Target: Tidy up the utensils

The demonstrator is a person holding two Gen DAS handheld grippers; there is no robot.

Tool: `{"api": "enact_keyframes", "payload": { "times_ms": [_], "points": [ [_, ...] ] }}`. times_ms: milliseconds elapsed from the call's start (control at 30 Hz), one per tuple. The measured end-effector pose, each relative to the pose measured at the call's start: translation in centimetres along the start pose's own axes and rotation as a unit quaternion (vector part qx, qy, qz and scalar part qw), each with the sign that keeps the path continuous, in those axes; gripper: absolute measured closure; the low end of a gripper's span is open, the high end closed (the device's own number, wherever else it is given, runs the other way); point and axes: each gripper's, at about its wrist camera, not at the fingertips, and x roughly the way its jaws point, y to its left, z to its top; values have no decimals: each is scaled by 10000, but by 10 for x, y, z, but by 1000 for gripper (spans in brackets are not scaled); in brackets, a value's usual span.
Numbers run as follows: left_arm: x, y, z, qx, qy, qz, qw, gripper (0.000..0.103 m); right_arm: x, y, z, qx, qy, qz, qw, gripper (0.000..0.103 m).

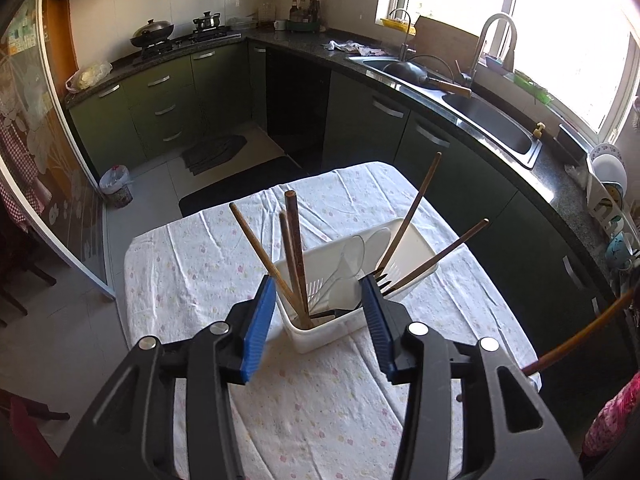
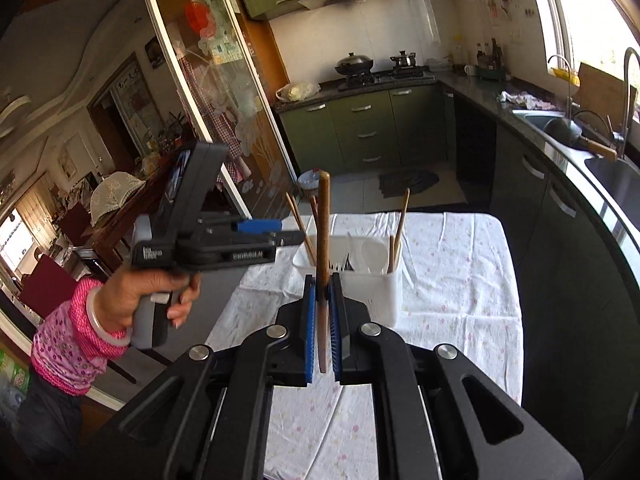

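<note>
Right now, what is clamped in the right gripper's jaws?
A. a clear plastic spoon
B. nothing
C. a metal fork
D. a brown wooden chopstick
D: the right gripper has its blue jaws shut on a brown wooden chopstick standing upright, in front of the white plastic utensil caddy.

Home kitchen; stove [image 1: 176, 42], sink [image 1: 494, 128]

Can't really make out the clear spoons [image 1: 352, 256] and dark forks [image 1: 384, 280] in the white bin [image 1: 320, 340], they just blur together. The stick [image 1: 580, 336] at the right edge gets cut off. The left gripper [image 2: 280, 232] hides its own fingertips from the right camera.
</note>
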Motion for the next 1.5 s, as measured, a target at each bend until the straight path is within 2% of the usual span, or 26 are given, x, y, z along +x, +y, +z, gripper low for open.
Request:
{"api": "enact_keyframes", "payload": {
  "times_ms": [133, 200, 300, 467, 733, 800, 900, 1000, 1200, 1267, 1333, 1400, 1500],
  "points": [
    [-24, -2, -30, -8, -507, -187, 9985, 55, 1, 12, 42, -154, -580, -504, 9969, 96],
    [-35, -5, -50, 28, -745, -253, 9969, 53, 15, 13, 55, -200, -705, -844, 9937, 96],
    [-50, -14, -82, 159, -1106, -287, 9933, 50, 51, 4, 64, -38, -460, -936, 9945, 96],
    [-60, -30, -130, 441, -1419, -220, 9887, 47, 116, -14, 50, 107, -5, -1050, 9944, 96],
    [-65, -38, -155, 392, -1671, -250, 9848, 40, 161, -24, 21, 60, 281, -1247, 9918, 95],
    [-67, -40, -158, 372, -1775, -232, 9831, 38, 160, -24, 15, 70, 281, -1199, 9924, 81],
    [-69, -44, -162, 392, -1930, -66, 9804, 34, 141, -16, 7, 2, -13, -1223, 9925, 77],
    [-67, -45, -165, 342, -2007, 69, 9790, 32, 111, -5, -10, -60, -326, -1060, 9938, 73],
    [-56, -40, -177, 7, -1975, -73, 9803, 31, 65, 21, -87, -240, -683, -796, 9942, 56],
    [-51, -39, -183, -88, -1891, -187, 9817, 31, 59, 23, -113, -201, -747, -810, 9937, 51],
    [-44, -40, -189, -135, -1794, -147, 9836, 30, 56, 22, -136, -169, -818, -895, 9925, 47],
    [-38, -40, -196, -141, -1711, -91, 9851, 28, 53, 19, -156, -131, -922, -956, 9911, 34],
    [-30, -40, -207, -164, -1581, -115, 9872, 21, 57, 8, -177, -81, -885, -1111, 9898, 21]
  ]
}}
